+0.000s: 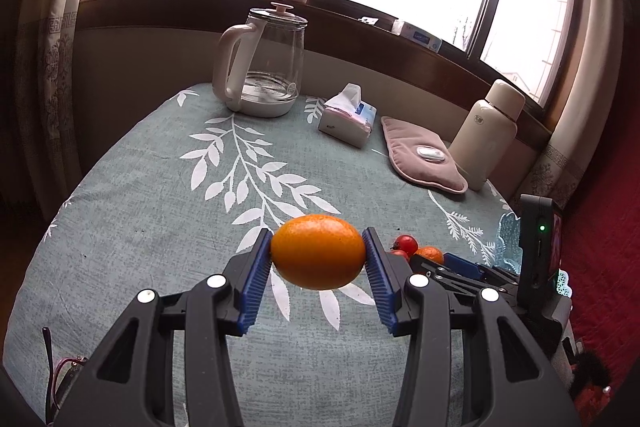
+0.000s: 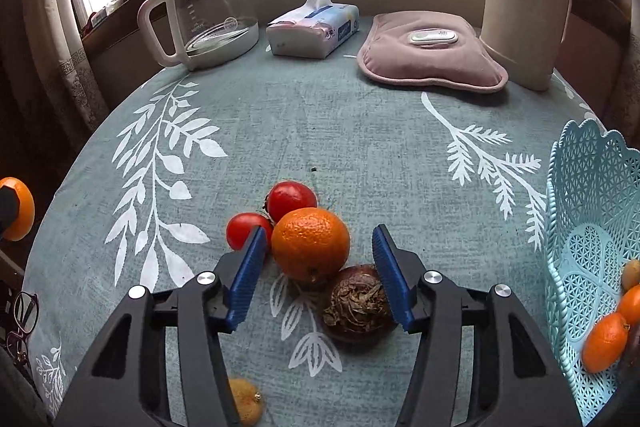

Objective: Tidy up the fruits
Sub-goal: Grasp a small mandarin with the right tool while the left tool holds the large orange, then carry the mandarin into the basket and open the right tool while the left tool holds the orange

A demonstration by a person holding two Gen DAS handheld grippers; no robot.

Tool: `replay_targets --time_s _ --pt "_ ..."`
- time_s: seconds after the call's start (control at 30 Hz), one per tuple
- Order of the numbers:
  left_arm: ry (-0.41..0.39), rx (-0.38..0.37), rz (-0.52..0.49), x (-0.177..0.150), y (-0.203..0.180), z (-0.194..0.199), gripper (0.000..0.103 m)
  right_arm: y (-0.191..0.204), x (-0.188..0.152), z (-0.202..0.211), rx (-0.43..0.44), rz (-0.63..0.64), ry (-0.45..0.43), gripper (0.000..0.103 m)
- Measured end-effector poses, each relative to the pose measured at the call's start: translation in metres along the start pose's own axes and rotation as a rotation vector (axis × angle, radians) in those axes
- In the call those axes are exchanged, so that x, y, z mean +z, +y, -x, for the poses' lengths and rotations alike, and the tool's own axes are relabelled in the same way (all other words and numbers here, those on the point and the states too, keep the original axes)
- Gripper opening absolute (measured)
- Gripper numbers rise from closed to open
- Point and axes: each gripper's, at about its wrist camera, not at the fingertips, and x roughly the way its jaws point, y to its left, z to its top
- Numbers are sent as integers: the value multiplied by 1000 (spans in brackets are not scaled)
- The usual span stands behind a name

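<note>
Hidden or cut off:
- Yellowish fruit (image 2: 245,401): below the right gripper's left finger, partly covered by the arm.
- Basket (image 2: 592,211): right of the fingers, cut by the frame edge; contents only partly seen.
- Glasses (image 2: 22,323): far left, cropped.
- Small red fruit (image 1: 406,244): beyond the left gripper's right finger, partly hidden, too small to identify.

The left gripper (image 1: 318,259) is held above the tabletop, its blue pads (image 1: 256,279) clamped on both sides of an orange (image 1: 319,255). The right gripper (image 2: 320,267) is held low near the tabletop's near edge, jaws spread apart, nothing gripped.
</note>
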Motion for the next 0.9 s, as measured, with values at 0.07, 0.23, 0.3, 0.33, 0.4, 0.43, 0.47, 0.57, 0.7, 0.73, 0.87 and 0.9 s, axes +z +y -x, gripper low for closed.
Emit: replay_targets --time_s 0.07,0.23,0.3,0.33,0.4,0.43,0.47,0.57,0.7,0.73,0.87,0.9 --pt "4 1 0 0 0 -1 46 2 1 0 9 15 1 47" --pt "10 -1 -4 -1 -1 -3 46 14 -3 5 33 64 13 41" --pt "9 0 -4 -2 -1 -2 46 19 -8 10 50 83 16 41" --pt "9 1 -3 -1 -1 -2 46 22 -10 13 61 92 19 41" --pt "7 2 0 -1 -1 -1 46 29 -17 18 80 118 25 41" --pt "6 2 1 -1 -1 -1 46 33 -21 21 88 130 27 41" --pt "5 1 1 -1 -1 0 46 37 -24 24 93 139 24 41" --pt "3 0 -3 -1 -2 1 46 40 -26 32 117 126 8 41" --pt "2 -2 -4 -2 -2 1 46 36 -20 52 143 83 -31 41" --pt "1 -3 -3 -1 -2 1 46 33 -17 57 148 71 -43 41" --pt "1 -5 -5 -2 -2 2 46 22 -11 76 145 34 -83 41" --pt "2 -6 -7 -2 -3 2 46 18 -11 79 146 21 -88 41"
